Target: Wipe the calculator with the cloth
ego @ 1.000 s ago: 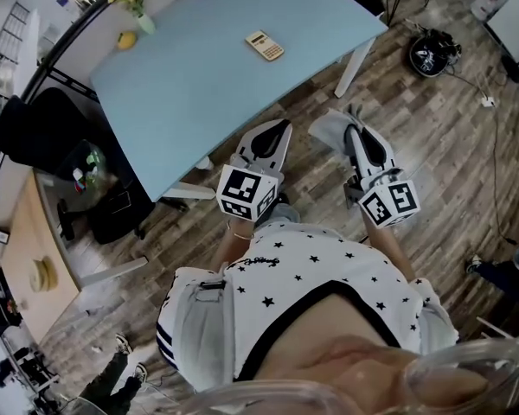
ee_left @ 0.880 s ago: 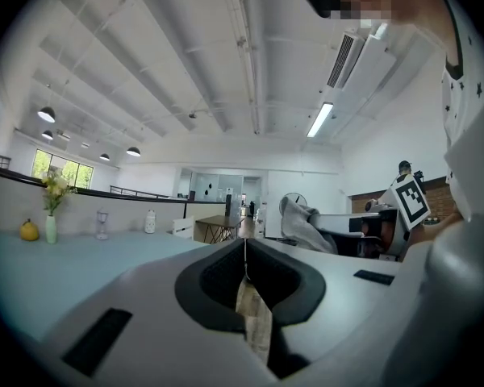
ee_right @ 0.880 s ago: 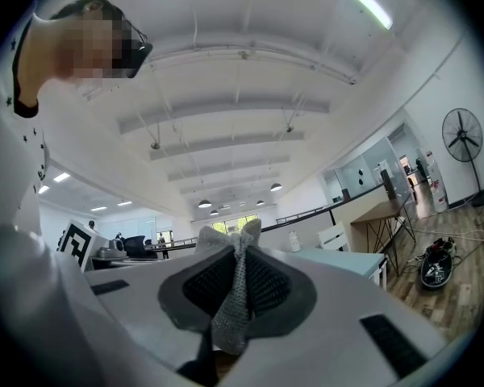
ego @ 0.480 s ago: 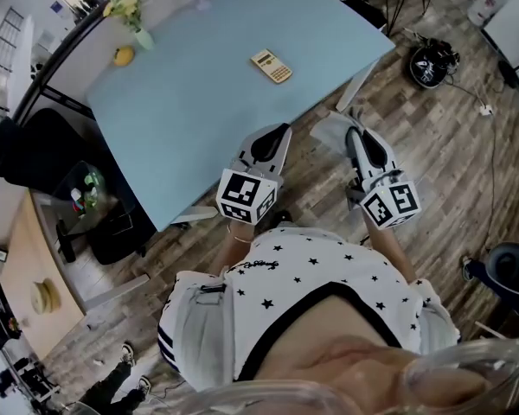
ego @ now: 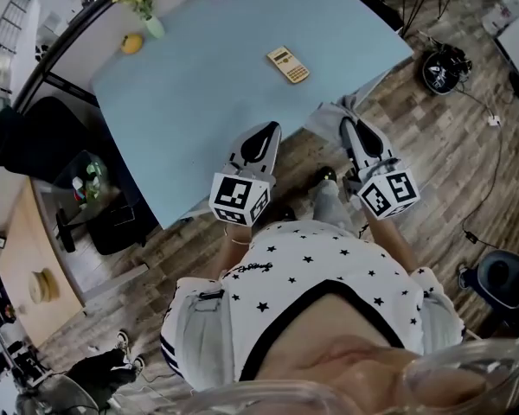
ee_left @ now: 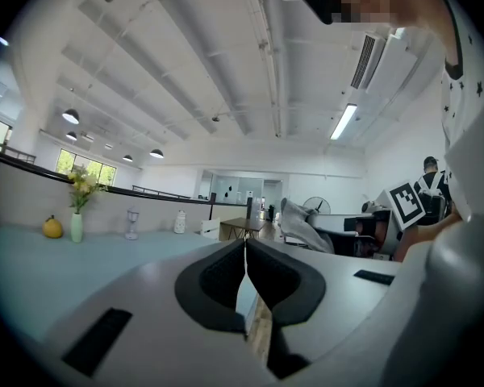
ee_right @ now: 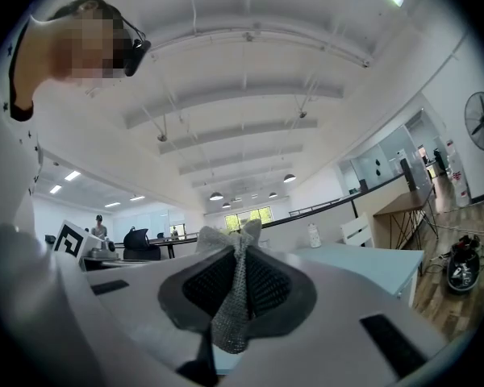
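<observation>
A small tan calculator (ego: 288, 65) lies on the light blue table (ego: 199, 85), far from both grippers. My right gripper (ego: 348, 121) is shut on a grey cloth (ego: 330, 118), which hangs by the table's near right edge; in the right gripper view the cloth (ee_right: 235, 297) is pinched between the jaws of my right gripper (ee_right: 240, 258). My left gripper (ego: 268, 128) is shut with nothing in it, its tip over the table's near edge; the left gripper view shows the jaws of my left gripper (ee_left: 245, 252) pressed together.
A vase of flowers (ego: 141, 3) and a yellow fruit (ego: 131, 43) stand at the table's far left corner. A black chair (ego: 35, 137) is left of the table, a dark bag (ego: 443, 66) on the wood floor at the right.
Both grippers and the person have come closer to the table; the left gripper's tip now reaches over its near edge. The cloth stays held in the right gripper.
</observation>
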`<state>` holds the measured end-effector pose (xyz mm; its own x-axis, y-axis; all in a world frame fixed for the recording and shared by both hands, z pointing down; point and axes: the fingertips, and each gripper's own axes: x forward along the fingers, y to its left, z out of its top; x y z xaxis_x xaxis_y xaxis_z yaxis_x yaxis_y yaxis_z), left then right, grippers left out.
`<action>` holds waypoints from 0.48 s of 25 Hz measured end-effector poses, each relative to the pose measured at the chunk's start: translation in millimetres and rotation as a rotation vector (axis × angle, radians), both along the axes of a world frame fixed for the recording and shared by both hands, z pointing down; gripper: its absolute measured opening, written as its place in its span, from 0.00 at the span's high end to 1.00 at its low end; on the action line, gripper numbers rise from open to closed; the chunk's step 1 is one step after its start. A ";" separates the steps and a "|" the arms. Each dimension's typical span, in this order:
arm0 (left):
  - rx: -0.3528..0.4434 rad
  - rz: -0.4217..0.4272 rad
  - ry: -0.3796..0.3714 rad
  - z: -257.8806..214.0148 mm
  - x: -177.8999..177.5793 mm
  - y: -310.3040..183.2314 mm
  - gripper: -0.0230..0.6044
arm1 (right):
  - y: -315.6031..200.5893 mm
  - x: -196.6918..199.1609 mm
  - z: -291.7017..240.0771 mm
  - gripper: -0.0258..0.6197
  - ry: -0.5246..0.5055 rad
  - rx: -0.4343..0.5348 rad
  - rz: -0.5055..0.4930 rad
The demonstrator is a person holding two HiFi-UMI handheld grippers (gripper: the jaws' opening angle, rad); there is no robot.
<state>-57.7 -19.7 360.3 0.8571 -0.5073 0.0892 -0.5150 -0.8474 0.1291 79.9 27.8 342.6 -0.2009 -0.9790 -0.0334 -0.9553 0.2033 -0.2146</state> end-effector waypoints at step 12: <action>0.001 -0.349 -0.002 -1.8 -54.8 -54.8 0.91 | -112.8 -45.4 -6.1 0.91 -0.007 0.020 -0.357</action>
